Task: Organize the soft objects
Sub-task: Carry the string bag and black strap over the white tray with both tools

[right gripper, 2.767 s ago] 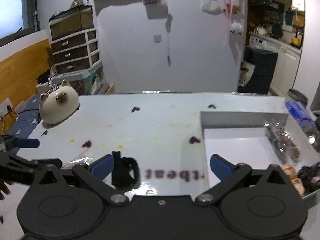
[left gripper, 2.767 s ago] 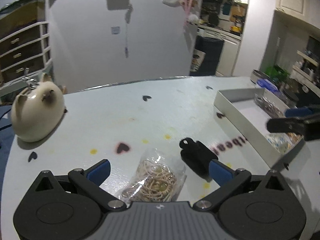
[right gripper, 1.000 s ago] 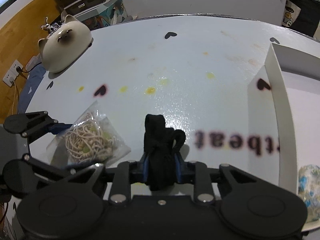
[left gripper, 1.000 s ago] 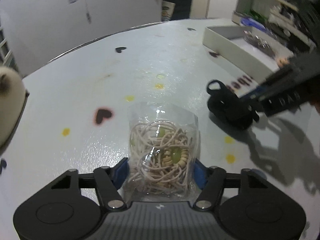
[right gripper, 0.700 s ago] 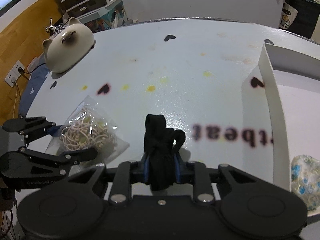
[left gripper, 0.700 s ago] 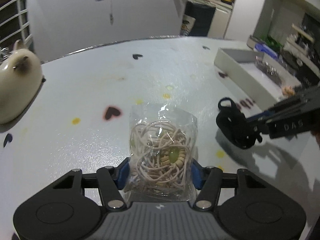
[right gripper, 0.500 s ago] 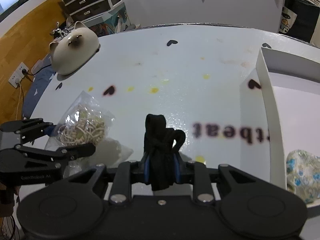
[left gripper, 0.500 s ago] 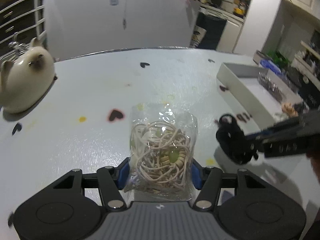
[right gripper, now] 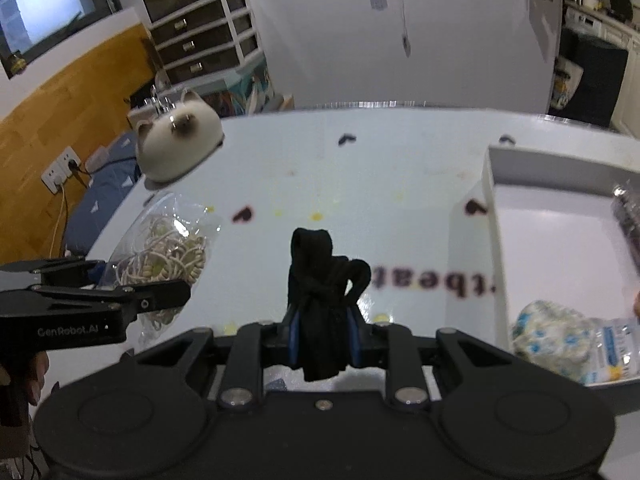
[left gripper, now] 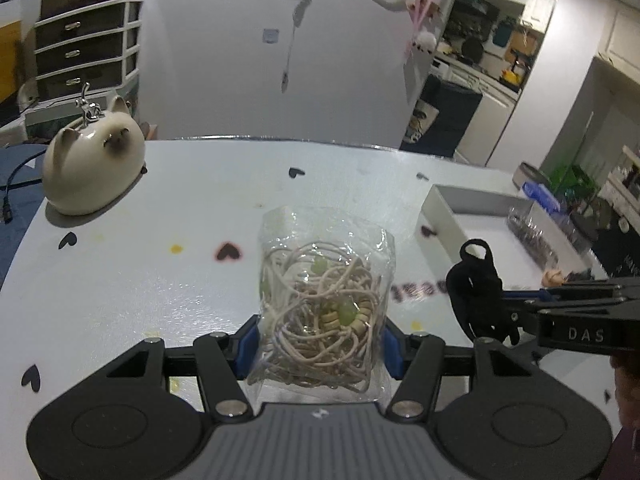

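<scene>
My left gripper (left gripper: 320, 346) is shut on a clear plastic bag of beige cords and beads (left gripper: 324, 304) and holds it above the white table (left gripper: 160, 264). The bag also shows at the left of the right wrist view (right gripper: 164, 256). My right gripper (right gripper: 323, 340) is shut on a black fabric bundle (right gripper: 322, 300), lifted off the table. That bundle and the right gripper also show at the right of the left wrist view (left gripper: 478, 292). A white open box (right gripper: 560, 248) stands to the right.
The box holds a blue-patterned soft item (right gripper: 552, 336), a printed packet (right gripper: 616, 350) and a bag of dark pieces (right gripper: 628, 216). A cat-shaped ceramic piece (left gripper: 92, 164) sits at the table's far left. Heart stickers and yellow spots mark the tabletop.
Both grippers closed on their items and lifted them off the table. Both views now tilt up, showing more of the room, and the box looks closer in the right wrist view.
</scene>
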Demonstrator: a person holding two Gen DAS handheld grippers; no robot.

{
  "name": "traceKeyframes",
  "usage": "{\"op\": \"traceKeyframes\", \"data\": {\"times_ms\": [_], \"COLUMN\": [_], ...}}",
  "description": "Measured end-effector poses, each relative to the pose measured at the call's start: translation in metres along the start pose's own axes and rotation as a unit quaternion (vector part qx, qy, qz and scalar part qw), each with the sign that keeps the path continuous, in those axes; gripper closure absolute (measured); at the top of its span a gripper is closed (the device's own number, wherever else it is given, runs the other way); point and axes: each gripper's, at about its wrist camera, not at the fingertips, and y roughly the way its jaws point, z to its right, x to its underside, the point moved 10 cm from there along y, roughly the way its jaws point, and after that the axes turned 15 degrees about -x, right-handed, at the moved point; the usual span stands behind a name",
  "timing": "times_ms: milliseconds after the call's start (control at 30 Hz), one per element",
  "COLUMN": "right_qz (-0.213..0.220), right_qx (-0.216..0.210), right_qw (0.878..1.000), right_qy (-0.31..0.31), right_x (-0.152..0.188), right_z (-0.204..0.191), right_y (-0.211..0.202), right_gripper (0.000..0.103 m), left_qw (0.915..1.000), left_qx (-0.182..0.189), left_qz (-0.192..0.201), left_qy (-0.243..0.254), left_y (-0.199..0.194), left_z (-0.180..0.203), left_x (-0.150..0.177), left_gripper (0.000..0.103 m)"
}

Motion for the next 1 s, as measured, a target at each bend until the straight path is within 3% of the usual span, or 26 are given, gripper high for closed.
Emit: {"op": "traceKeyframes", "data": {"times_ms": [500,1000], "right_qz": [0.063,0.094], "right_qx": [-0.018,-0.004], "right_qw": [0.998,0.995], "right_qy": [-0.019,-0.017], "right_x": [-0.017,-0.03], "right_z": [0.019,0.106], "right_y": [-0.079,-0.153], "right_gripper": [0.078,0.078], "left_qw": [0.9989,0.997], "left_qx": [-0.011,0.006], "left_qz": [0.036,0.064], "left_qy": [-0.028,-0.043], "left_y": [-0.047,-0.05], "left_z": [0.067,0.18], "left_x": [-0.021,-0.054], "left_gripper": [0.043,0.043]}}
